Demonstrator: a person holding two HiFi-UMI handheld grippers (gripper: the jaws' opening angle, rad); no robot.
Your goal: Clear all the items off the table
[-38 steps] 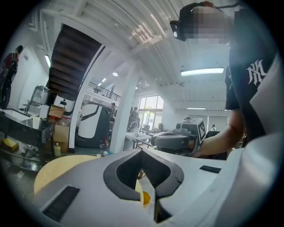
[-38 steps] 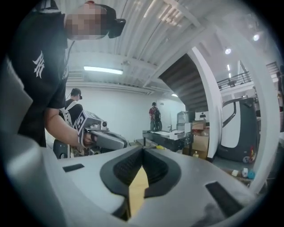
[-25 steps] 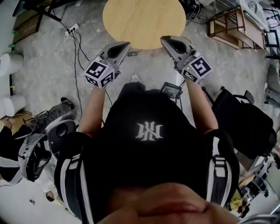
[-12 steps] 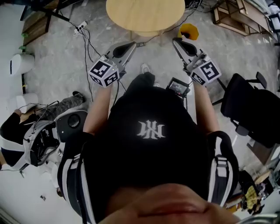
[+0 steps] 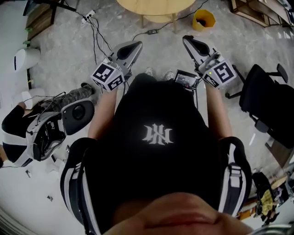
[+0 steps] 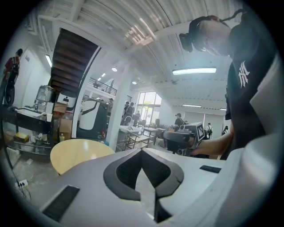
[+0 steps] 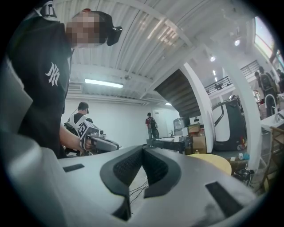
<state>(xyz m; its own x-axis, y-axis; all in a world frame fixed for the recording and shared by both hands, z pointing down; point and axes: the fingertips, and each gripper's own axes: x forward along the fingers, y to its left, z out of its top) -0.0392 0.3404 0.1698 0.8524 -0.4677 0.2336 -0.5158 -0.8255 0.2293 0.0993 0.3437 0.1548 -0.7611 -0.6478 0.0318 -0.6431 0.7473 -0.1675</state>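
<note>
The round wooden table [image 5: 156, 6] lies at the top edge of the head view, mostly cut off; I see nothing on the part of its top that shows. My left gripper [image 5: 136, 45] and right gripper [image 5: 187, 40] are held out over the floor, well short of the table, both shut and holding nothing. In the left gripper view the shut gripper [image 6: 142, 153] points past the table [image 6: 77, 153] at its left. In the right gripper view the shut gripper [image 7: 143, 148] has the table [image 7: 213, 162] at its right.
A yellow bin [image 5: 203, 19] stands on the floor by the table. Cables and a power strip [image 5: 89, 16] run at the upper left. A black chair [image 5: 268, 110] is at the right. A person with gear [image 5: 41, 133] sits at the left.
The table has slid up and nearly out of the head view as I backed away from it. The yellow bin came into view. Both grippers stayed shut.
</note>
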